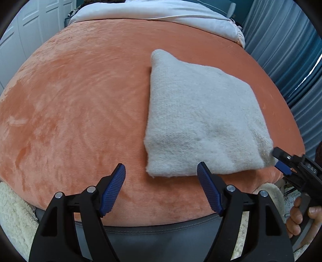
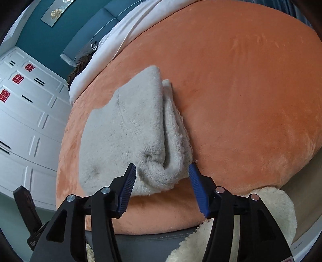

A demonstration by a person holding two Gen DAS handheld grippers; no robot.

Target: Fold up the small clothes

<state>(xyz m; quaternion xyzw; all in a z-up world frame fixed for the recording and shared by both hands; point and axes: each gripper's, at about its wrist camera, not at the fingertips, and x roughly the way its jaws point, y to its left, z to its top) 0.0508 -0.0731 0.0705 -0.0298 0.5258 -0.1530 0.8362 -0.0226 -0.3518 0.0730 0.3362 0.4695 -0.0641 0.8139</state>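
A folded grey fluffy cloth (image 1: 199, 121) lies flat on the orange blanket (image 1: 80, 100), right of centre. My left gripper (image 1: 161, 171) is open and empty, just short of the cloth's near left corner, its right finger overlapping the near edge. My right gripper (image 2: 162, 171) is open, its fingers on either side of the cloth's thick folded corner (image 2: 159, 175), not closed on it. The right gripper also shows in the left wrist view (image 1: 279, 161) at the cloth's near right corner. The cloth's layered edge (image 2: 175, 125) runs away from me in the right wrist view.
The orange blanket (image 2: 251, 90) covers a bed with white bedding (image 1: 161, 12) at the far end. A cream fleece (image 2: 271, 205) hangs at the near edge. White wardrobe doors (image 2: 24, 121) stand on one side, blue curtains (image 1: 291, 50) on the other.
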